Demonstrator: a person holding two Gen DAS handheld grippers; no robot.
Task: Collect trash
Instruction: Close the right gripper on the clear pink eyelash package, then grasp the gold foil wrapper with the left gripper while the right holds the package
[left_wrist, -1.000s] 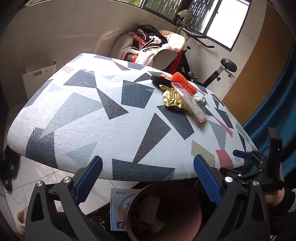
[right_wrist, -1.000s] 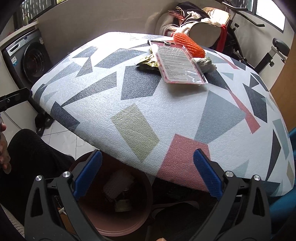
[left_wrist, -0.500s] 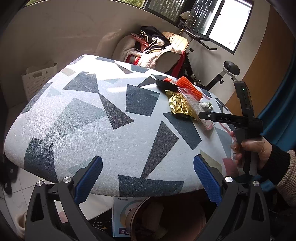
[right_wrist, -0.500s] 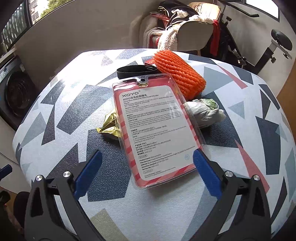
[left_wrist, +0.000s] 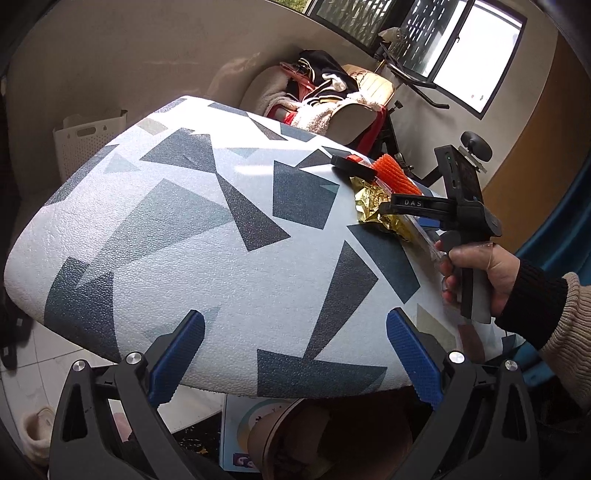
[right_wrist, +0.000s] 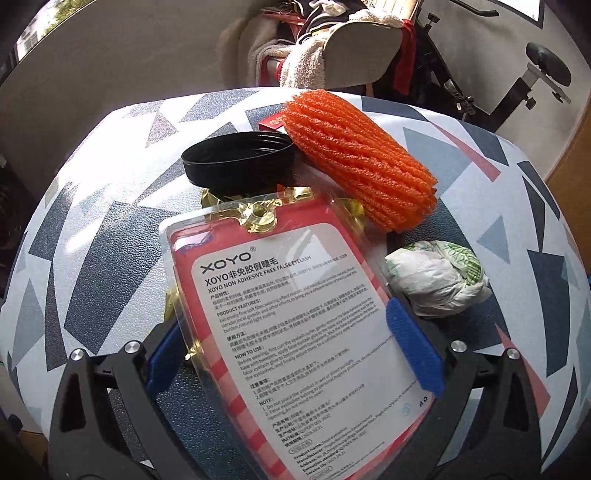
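Eyelash pack (right_wrist: 295, 325) flat near the table's (left_wrist: 184, 240) far-right edge, between my right claw's (right_wrist: 291, 350) jaws, just narrowing, pads not seen pressing, foil (left_wrist: 376, 206) beneath, orange net (right_wrist: 362, 162), black lid (right_wrist: 236, 162), paper wad (right_wrist: 439, 280) crowding, left claw (left_wrist: 295, 358) spread empty over bare near edge, bin (left_wrist: 332, 443) below.

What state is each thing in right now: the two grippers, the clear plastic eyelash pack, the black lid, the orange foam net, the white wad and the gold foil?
Left gripper: open, empty, over the table edge.
Right gripper: open, jaws just closing, astride the pack.
Clear plastic eyelash pack: flat, label up, not yet gripped.
Black round lid: upside down.
Orange foam net sleeve: on its side.
White crumpled wad: balled up.
Gold foil wrapper: crumpled, partly under the pack.
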